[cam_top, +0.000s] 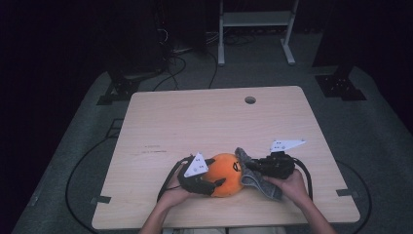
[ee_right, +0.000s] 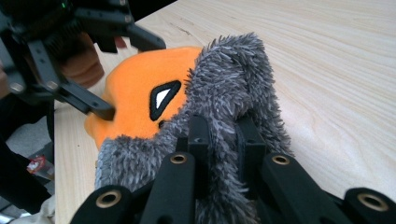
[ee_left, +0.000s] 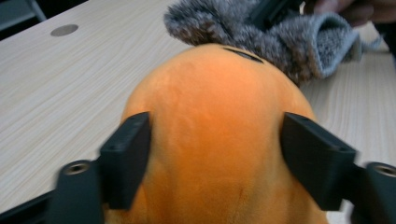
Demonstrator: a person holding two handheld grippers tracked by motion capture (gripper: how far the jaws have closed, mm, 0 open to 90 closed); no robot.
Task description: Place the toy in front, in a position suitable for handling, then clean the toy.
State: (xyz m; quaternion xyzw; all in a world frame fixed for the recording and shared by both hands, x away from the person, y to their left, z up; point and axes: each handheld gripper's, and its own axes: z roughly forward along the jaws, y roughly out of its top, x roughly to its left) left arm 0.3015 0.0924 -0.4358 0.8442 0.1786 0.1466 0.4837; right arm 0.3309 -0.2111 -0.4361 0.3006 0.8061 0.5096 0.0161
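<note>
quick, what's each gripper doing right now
Left gripper: jaws around the round orange plush toy, pads against its sides.
Right gripper: shut on the fuzzy grey cloth.

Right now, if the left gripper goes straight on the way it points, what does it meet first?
The orange plush toy already sits between the left gripper jaws, so it would push deeper into it. Beyond lies the grey fuzzy cloth.
</note>
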